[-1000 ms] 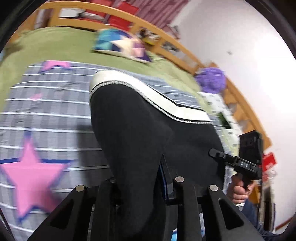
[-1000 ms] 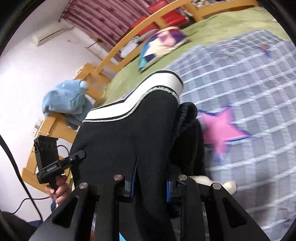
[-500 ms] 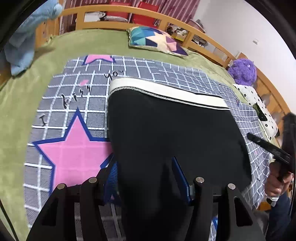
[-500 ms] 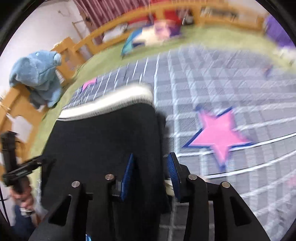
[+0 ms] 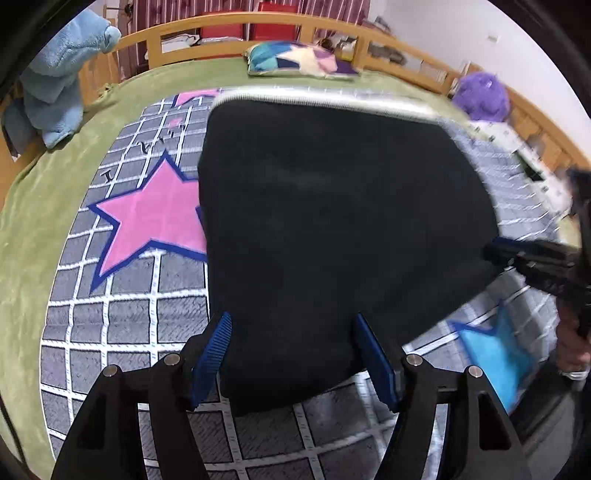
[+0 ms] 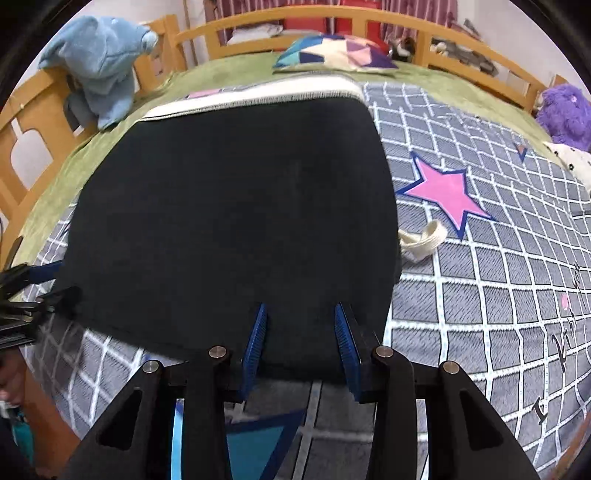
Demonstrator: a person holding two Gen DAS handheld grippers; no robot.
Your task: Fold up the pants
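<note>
The black pants (image 5: 343, 221) lie folded flat on the grey checked blanket (image 5: 122, 314), their white waistband (image 5: 325, 98) at the far edge. My left gripper (image 5: 295, 354) is open, its blue pads either side of the near left corner of the fabric. In the right wrist view the pants (image 6: 236, 214) fill the middle, with the waistband (image 6: 255, 96) at the back. My right gripper (image 6: 301, 343) is open around the near right edge. A cream drawstring (image 6: 423, 238) pokes out at the right side.
The blanket with pink stars (image 6: 445, 194) covers a green bed (image 5: 33, 206) with a wooden rail (image 6: 369, 16). A patchwork pillow (image 5: 299, 59), a blue plush (image 6: 101, 59) and a purple plush (image 5: 480, 96) sit at the edges.
Both grippers have lowered the pants onto the blanket and opened. The fabric, held bunched and lifted a second ago, now lies spread flat.
</note>
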